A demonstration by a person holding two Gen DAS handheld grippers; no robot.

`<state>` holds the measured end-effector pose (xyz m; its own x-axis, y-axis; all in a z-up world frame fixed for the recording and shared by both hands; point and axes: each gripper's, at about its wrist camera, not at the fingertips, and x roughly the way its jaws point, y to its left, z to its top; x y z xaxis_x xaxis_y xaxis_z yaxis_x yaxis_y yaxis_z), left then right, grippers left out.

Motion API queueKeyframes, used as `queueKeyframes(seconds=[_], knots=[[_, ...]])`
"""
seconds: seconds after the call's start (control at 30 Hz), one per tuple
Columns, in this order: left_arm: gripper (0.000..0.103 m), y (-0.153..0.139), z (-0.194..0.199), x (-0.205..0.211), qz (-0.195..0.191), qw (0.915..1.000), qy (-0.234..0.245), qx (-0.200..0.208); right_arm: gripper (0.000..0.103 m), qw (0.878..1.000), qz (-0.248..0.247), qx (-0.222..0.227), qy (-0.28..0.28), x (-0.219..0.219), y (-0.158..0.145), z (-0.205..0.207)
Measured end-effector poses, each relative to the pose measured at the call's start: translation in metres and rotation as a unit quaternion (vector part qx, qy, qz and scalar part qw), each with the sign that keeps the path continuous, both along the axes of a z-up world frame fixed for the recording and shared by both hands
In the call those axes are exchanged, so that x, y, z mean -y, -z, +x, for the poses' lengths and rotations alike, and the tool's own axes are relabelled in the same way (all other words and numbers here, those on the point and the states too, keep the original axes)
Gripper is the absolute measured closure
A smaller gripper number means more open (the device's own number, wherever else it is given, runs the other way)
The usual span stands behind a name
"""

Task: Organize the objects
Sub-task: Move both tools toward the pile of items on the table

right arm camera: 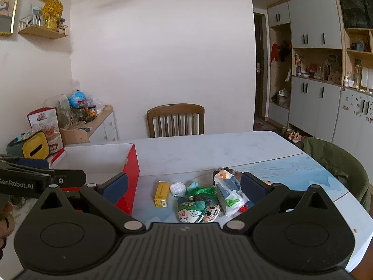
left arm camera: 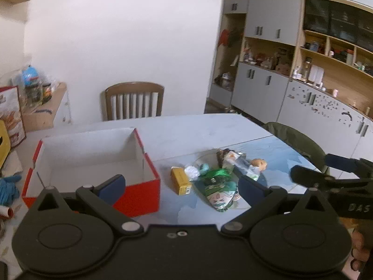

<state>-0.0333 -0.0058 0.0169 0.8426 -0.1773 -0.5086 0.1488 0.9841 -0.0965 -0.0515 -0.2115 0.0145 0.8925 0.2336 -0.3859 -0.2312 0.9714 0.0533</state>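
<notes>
Both tongs of mine hang spread wide above the table (right arm camera: 209, 147), gripping nothing.

My left gripper (left arm camera: 181, 190) frames the near corner of the red box (left arm camera: 139, 193) and the small heap of things beside it; my right gripper (right arm camera: 184, 186) is held just as wide over that same heap, and its dark arm shows at the right edge of the left view. Largest of the task's things is the red box, white inside, standing on the table's left part. Next comes the clear packet (right arm camera: 229, 192) with a figure in it, then the green-haired plush face (right arm camera: 190, 211) nearest me with a paler face touching its right side. Just right of the box lies the yellow carton (right arm camera: 161, 193), and a small white wad (right arm camera: 177, 189) sits close beside it.
</notes>
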Motion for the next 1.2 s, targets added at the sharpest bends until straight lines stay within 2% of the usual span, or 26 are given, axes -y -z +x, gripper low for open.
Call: queueKeyframes(seconds=[0.17,0.47,0.87,1.2], knots=[[0.0,0.0,-0.004,0.004,0.002,0.9998,0.017,0.004,0.0,1.0,-0.006,-0.001,-0.004,-0.005,-0.002,-0.004],[0.0,0.002,-0.007,0.003,-0.006,0.9998,0.02,0.001,0.0,1.0,-0.004,-0.007,-0.005,-0.004,0.0,-0.005],[0.0,0.002,0.003,0.011,-0.006,1.0,-0.006,-0.004,0.0,1.0,-0.013,0.001,-0.024,0.008,0.001,0.009],[0.0,-0.001,0.016,0.033,0.019,0.9994,-0.028,0.0,0.0,0.999,-0.013,0.007,-0.05,0.027,0.002,0.033]])
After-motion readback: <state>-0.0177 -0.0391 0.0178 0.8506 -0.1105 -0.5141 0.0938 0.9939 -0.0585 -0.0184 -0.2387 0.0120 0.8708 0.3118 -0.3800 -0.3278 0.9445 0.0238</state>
